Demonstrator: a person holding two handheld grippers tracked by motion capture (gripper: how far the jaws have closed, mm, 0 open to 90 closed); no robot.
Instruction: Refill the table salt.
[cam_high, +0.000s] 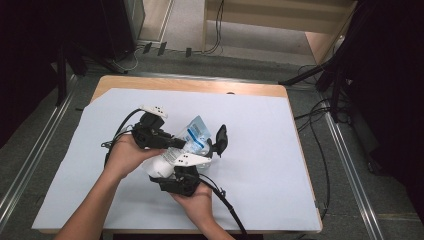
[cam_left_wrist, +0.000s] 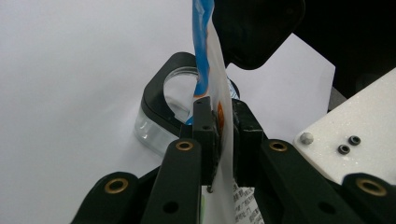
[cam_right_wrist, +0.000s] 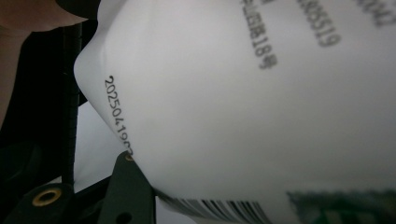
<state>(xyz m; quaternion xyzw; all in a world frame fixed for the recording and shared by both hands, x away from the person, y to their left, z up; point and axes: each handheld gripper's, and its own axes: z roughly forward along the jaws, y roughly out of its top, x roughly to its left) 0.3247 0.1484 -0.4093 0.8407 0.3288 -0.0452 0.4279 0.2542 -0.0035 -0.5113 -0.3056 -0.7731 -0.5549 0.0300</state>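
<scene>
One pouch is slanting up, its long axis running from the right gripper up to its blue top beyond the left gripper. The left gripper is pinching the pouch's thin edge. The right gripper is clasping its white bottom. One clear jar is sitting just beyond the left jaws.

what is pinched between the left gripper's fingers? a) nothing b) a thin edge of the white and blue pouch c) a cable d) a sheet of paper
b: in the left gripper view the left gripper has its fingers closed on the pouch edge.
</scene>
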